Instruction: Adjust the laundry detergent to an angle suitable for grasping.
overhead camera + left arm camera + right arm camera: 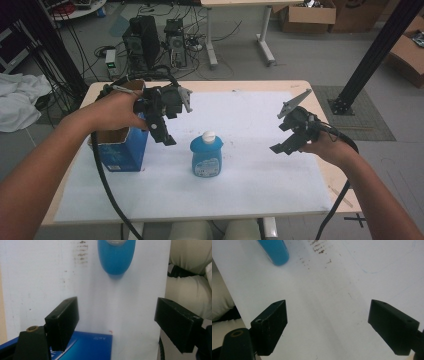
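A white sheet (260, 170) covers most of the desk (320, 172), probably to give a plain working surface. At its left edge stands an open blue box (120, 150); what it holds cannot be seen. A blue bottle (206, 155) with a white cap stands upright mid-sheet, between both hands. The left claw (162, 131) hangs above the box, jaws spread and empty; the right claw (285, 145) hovers well apart, likewise spread, seemingly poised to start.
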{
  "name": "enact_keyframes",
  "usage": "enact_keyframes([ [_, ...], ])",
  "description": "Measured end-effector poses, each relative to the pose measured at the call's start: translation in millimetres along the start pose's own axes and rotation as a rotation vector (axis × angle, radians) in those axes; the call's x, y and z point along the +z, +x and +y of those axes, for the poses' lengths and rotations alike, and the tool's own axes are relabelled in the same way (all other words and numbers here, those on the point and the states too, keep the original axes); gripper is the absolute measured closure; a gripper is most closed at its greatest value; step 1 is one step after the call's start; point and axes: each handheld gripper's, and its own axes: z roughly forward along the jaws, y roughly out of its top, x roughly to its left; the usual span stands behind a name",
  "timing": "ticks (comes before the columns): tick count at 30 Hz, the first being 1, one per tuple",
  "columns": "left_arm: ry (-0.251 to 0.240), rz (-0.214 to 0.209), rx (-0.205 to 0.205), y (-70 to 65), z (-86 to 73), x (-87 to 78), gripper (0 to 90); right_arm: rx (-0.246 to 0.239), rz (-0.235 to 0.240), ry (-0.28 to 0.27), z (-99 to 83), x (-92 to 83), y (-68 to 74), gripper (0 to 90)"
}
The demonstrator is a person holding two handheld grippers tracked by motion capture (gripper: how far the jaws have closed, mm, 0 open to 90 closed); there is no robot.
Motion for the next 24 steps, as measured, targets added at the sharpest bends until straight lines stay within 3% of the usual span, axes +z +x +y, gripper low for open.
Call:
enact_keyframes([
  [12,-0.005,0.003,-0.005,1.5,0.9,-1.4,20.5,0.0,-0.011,0.058,-4.3,-1.6,0.9,15.9],
  [24,-0.007,0.013,-0.007,-0.3,0.0,-2.3,20.5,-0.006,-0.007,0.062,-1.1,-1.8,2.3,16.1],
])
